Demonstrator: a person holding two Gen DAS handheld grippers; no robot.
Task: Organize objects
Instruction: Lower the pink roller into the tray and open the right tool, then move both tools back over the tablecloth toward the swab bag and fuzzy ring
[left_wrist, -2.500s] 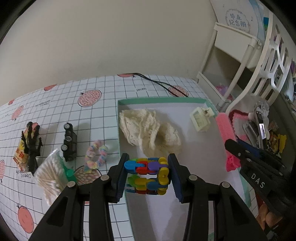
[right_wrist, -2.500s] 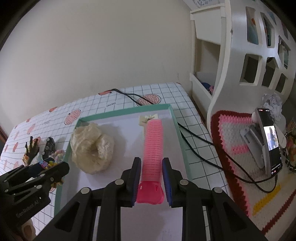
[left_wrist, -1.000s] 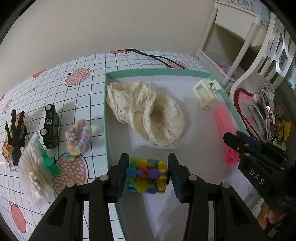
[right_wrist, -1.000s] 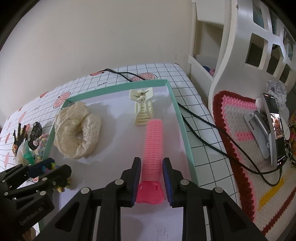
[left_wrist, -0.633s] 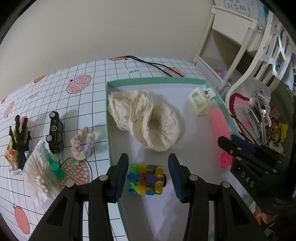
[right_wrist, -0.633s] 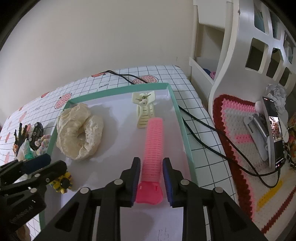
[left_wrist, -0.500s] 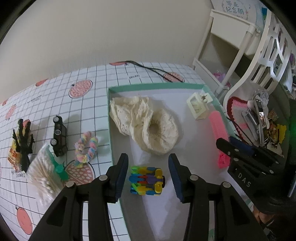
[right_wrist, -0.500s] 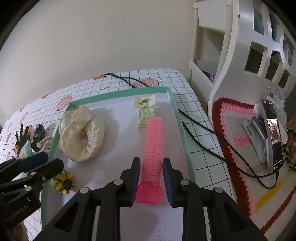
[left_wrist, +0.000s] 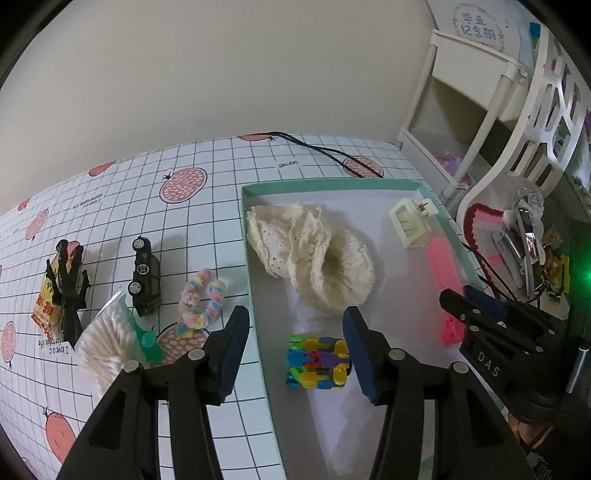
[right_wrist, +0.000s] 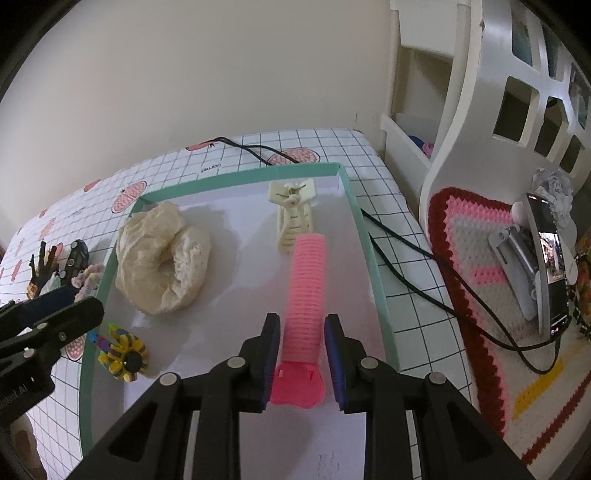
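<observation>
A: Left gripper has its fingers spread apart, nothing in them. The colourful link toy lies in the tray near the tray's left edge, toward its near end, just under the gap between the fingers.

B: Right side?

A: Right gripper fingers are clamped on the pink hair roller, low over the tray by its right edge. Roller's far tip is just beside, maybe touching, the cream claw clip – cannot tell.

B: Risks?

A: Pushing forward likely shoves the clip toward the tray's far right corner. And the roller is round, so once let go it may roll against the tray wall or toward the cream lace scrunchie.

B: Left side risk?

A: Swinging out over the rim for the toy car or pastel scrunchie, a finger could catch the tray's left edge or knock the link toy. The bag of cotton swabs near the tabletop's front edge sits close to the left finger, easy to snag.
</observation>
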